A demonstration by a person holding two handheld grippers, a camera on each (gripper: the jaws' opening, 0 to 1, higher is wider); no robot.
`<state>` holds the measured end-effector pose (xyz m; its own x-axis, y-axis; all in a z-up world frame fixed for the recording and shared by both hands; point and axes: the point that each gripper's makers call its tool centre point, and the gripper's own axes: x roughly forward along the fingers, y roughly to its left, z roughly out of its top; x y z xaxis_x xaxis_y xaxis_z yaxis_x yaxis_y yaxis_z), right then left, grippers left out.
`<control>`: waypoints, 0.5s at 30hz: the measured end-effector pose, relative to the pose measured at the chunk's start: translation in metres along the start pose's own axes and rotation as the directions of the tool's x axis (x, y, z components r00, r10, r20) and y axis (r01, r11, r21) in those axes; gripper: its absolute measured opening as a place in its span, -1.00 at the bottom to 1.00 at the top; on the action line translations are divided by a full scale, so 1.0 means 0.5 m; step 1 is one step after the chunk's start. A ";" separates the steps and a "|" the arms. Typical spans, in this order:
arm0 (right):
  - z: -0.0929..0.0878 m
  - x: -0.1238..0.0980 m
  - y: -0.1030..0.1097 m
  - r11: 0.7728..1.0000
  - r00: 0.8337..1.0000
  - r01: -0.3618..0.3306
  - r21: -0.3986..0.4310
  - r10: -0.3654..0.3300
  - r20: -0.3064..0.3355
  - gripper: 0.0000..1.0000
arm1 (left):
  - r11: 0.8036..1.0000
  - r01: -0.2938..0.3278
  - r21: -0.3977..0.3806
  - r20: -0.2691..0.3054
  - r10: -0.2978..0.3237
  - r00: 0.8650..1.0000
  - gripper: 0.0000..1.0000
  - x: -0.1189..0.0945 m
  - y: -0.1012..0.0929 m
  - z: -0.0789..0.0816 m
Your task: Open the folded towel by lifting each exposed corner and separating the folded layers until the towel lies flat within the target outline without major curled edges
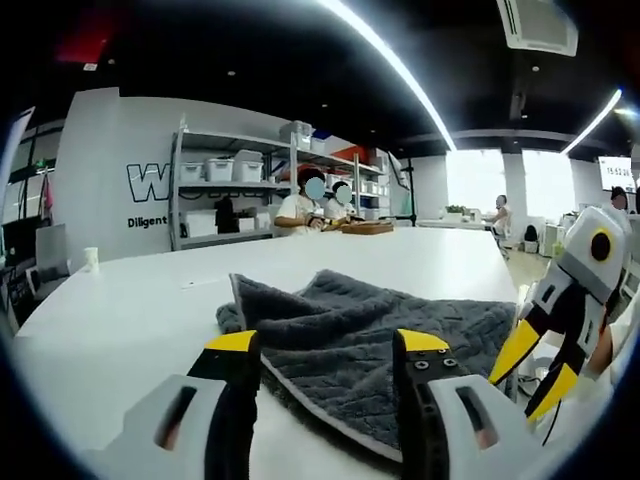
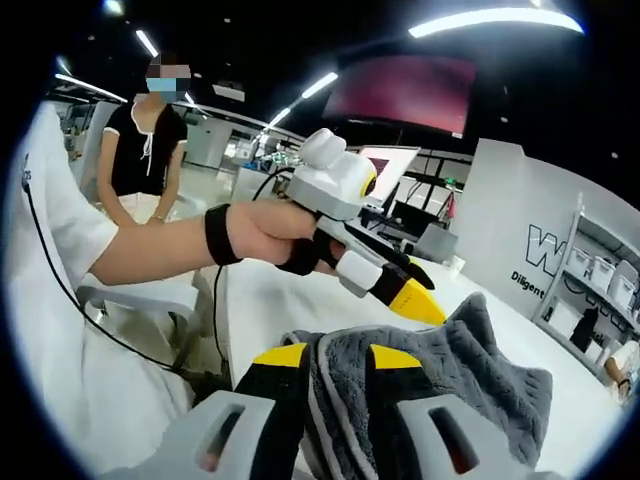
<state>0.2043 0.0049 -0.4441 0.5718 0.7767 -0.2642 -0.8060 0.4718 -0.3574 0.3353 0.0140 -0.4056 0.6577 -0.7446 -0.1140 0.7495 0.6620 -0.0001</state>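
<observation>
The main risk is the right gripper (image 2: 336, 356) dragging the whole towel (image 1: 385, 340) instead of peeling one layer, since its fingers are clamped on a thick bunched fold that looks like several layers; the towel could then slide off the worktop (image 1: 120, 320). The left gripper (image 1: 328, 341) hovers with fingers apart, the towel lying on the worktop just beyond and between them.

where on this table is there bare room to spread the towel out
Bare white table runs left of the gray towel and beyond it toward the shelving. It is crowded on the towel's right, where the right gripper hovers.
</observation>
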 end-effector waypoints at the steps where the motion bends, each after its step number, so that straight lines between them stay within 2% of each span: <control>1: -0.005 0.002 -0.002 1.000 1.000 0.004 0.000 -0.004 -0.009 -0.66 | 1.000 -0.003 -0.006 0.002 0.003 1.000 0.04 0.000 0.002 0.001; 15: -0.027 0.015 0.004 1.000 0.999 -0.002 -0.020 0.001 -0.052 -0.63 | 1.000 -0.005 -0.023 0.012 0.006 1.000 0.03 0.002 0.008 -0.001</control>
<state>0.2093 0.0060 -0.4589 0.5781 0.7545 -0.3106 -0.8039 0.4616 -0.3750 0.3393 0.0159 -0.4062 0.6627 -0.7419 -0.1023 0.7440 0.6677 -0.0226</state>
